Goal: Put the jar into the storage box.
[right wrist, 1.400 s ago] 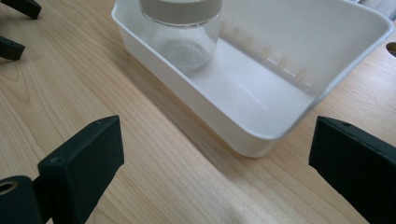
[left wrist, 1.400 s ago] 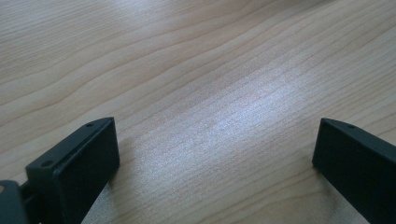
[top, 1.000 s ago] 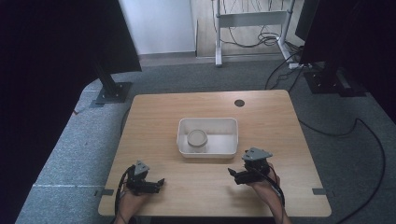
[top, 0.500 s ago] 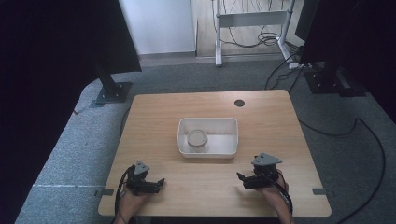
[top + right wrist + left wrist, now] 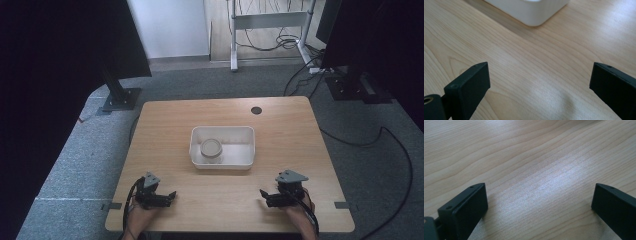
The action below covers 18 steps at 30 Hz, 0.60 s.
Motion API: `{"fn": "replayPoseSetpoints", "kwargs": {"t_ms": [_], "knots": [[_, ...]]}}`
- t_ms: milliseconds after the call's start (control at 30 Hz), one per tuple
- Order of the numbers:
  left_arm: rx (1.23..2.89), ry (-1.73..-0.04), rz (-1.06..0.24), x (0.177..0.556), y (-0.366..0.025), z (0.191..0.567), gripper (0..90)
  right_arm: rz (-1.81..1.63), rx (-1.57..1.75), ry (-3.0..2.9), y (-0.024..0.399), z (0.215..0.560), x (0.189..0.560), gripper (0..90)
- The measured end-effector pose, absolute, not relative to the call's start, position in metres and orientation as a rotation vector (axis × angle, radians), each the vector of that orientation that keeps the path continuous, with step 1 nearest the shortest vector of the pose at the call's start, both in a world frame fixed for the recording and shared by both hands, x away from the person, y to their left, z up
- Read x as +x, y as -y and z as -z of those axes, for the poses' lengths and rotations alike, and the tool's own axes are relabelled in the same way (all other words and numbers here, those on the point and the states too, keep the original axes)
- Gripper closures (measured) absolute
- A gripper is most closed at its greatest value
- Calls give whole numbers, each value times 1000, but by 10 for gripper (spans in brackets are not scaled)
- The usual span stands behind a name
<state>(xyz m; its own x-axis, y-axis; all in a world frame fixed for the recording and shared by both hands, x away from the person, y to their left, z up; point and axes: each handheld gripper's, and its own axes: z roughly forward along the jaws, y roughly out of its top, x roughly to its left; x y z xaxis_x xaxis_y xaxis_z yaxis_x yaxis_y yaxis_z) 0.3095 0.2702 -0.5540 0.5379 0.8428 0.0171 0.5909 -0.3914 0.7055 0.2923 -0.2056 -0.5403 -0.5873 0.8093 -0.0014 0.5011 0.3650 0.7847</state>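
The counter (image 5: 165,130) is light wood or wood-look laminate with a visible wavy grain; its surface is smooth and semi-matt, returning a soft sheen in the left gripper view. The white tray (image 5: 247,150) looks like smooth plastic with a matt to satin finish and rounded corners. The round container (image 5: 211,148) inside it appears pale and dull; its material cannot be told. The fingers (image 5: 471,205) of both grippers are black, matt, flat-faced, probably plastic. The floor (image 5: 75,165) is grey, rough-textured carpet.
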Motion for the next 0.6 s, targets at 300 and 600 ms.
{"fn": "replayPoseSetpoints", "kwargs": {"t_ms": [300,600], "knots": [[2120,-1159,-499,309,-270,554,3,-1059,1183,-2255,212,551,286,27],[2120,-1160,-499,309,-270,554,3,-1038,1214,-2273,215,558,283,26]]}}
